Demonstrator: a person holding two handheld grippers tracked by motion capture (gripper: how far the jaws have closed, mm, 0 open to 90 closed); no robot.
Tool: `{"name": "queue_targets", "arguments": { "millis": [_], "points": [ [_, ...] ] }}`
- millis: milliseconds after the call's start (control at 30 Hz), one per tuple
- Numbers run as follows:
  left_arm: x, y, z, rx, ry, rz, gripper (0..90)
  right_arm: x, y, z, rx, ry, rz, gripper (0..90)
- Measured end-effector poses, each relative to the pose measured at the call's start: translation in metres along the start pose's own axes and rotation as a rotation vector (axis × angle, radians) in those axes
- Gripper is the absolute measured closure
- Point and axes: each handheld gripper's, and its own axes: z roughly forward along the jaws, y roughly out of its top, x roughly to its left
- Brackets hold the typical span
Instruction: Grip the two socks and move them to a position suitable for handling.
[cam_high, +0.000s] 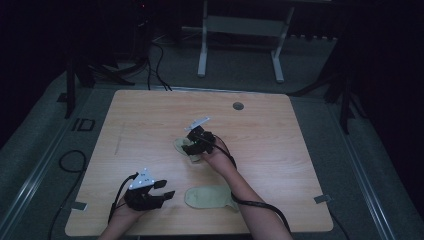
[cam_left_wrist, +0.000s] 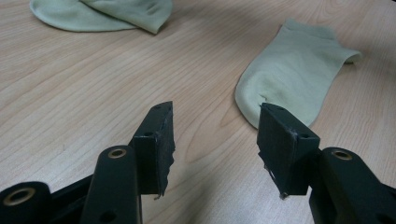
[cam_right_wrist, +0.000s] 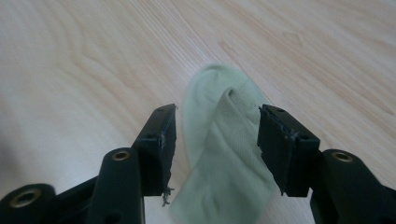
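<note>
Two pale green socks lie on the wooden table (cam_high: 145, 120). One sock (cam_high: 207, 196) (cam_left_wrist: 294, 70) is spread flat near the front edge, just right of my left gripper (cam_high: 166, 189) (cam_left_wrist: 215, 135), which is open with bare wood between its jaws. The other sock (cam_high: 180, 145) (cam_right_wrist: 219, 154) (cam_left_wrist: 102, 14) is folded over on itself at the table's middle. My right gripper (cam_high: 191, 149) (cam_right_wrist: 215, 140) hangs over it, open, with the folded cloth lying between its jaws and its right edge close to the right pad.
A round cable hole (cam_high: 238, 106) sits near the table's far edge. Behind the table stands a white metal frame (cam_high: 240, 30) on the floor, with dark cables (cam_high: 155, 65) beside it. Each gripper trails a black cable (cam_high: 260, 205).
</note>
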Motion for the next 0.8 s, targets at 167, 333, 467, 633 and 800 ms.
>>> {"name": "queue_targets", "arguments": {
  "millis": [167, 333, 467, 633, 800],
  "points": [
    [0.001, -0.002, 0.000, 0.003, 0.002, -0.005, 46.4, -0.005, 0.000, 0.025, 0.055, -0.048, 0.005, 46.6],
    [0.002, -0.001, 0.000, 0.002, 0.000, -0.002, 46.3, -0.005, -0.005, 0.037, 0.088, -0.055, -0.008, 50.6],
    [0.003, -0.001, -0.001, -0.001, 0.000, -0.003, 46.3, -0.003, -0.006, 0.038, 0.068, -0.056, -0.002, 67.1],
    [0.002, -0.001, 0.000, -0.002, -0.002, -0.003, 46.3, 0.001, -0.004, 0.038, 0.075, -0.080, -0.038, 78.6],
    [0.002, -0.001, 0.000, -0.001, -0.010, -0.004, 45.2, 0.000, -0.003, 0.031, 0.083, -0.071, -0.053, 80.0]
  ]
}}
